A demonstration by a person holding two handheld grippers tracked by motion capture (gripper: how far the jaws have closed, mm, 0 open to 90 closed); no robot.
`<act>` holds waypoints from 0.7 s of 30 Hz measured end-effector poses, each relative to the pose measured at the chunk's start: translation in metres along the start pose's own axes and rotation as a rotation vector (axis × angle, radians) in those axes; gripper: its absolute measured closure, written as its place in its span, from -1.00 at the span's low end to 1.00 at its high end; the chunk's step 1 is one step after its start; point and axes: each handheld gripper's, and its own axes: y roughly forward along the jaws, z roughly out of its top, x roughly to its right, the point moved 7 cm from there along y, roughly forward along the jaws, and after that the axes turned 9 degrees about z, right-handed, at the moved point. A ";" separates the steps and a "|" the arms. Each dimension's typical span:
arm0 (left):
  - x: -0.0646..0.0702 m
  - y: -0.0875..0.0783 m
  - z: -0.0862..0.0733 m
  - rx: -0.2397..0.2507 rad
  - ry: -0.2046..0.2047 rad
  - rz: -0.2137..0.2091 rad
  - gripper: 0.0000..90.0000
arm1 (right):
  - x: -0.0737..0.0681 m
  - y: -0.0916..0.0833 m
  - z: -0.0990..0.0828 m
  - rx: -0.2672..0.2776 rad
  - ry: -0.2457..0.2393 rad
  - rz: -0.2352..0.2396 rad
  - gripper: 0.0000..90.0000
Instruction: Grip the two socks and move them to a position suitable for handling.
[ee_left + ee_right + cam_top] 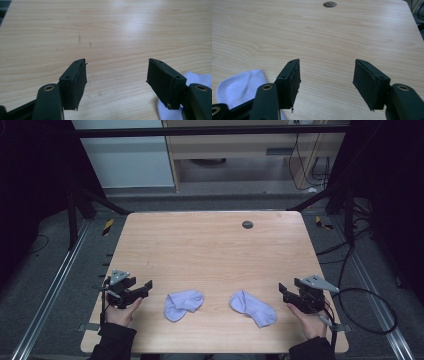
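Both grippers, left gripper [142,287] and right gripper [284,291], rest wide and empty at the bench [210,245] edges, with the two lavender socks [184,304] [253,308] lying untouched between them, so nothing is begun.

A: What do the person's tools look like?
B: 2 black grippers, left gripper [142,289] and right gripper [283,291], each with a grey 3-cornered plate, brass-ringed screw holes, flat black pads [79,82] and a black cable.
A: Clothing?
B: Dark sleeves [114,340].
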 end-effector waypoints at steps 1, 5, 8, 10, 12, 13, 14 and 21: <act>0.004 -0.001 0.000 -0.001 0.008 -0.006 -0.32 | -0.003 -0.001 0.001 0.001 0.000 0.008 -0.10; 0.017 -0.003 0.000 -0.007 0.034 -0.032 -0.31 | -0.011 -0.003 0.003 -0.002 -0.023 0.020 -0.01; 0.030 -0.005 0.000 -0.012 0.057 -0.051 -0.29 | -0.018 -0.002 0.002 -0.017 -0.032 0.037 0.05; 0.039 -0.006 -0.001 -0.011 0.083 -0.066 -0.28 | -0.022 -0.002 0.001 -0.030 -0.045 0.043 0.08; 0.042 -0.007 -0.001 -0.011 0.092 -0.070 -0.27 | -0.024 -0.001 0.001 -0.033 -0.048 0.046 0.09; 0.046 -0.008 -0.001 -0.009 0.097 -0.077 -0.27 | -0.025 -0.001 0.002 -0.032 -0.046 0.045 0.10; 0.051 -0.008 0.000 -0.007 0.101 -0.080 -0.27 | -0.027 -0.001 0.002 -0.034 -0.047 0.047 0.10; 0.078 -0.008 0.004 -0.008 0.133 -0.115 -0.23 | -0.041 0.001 0.002 -0.057 -0.061 0.068 0.14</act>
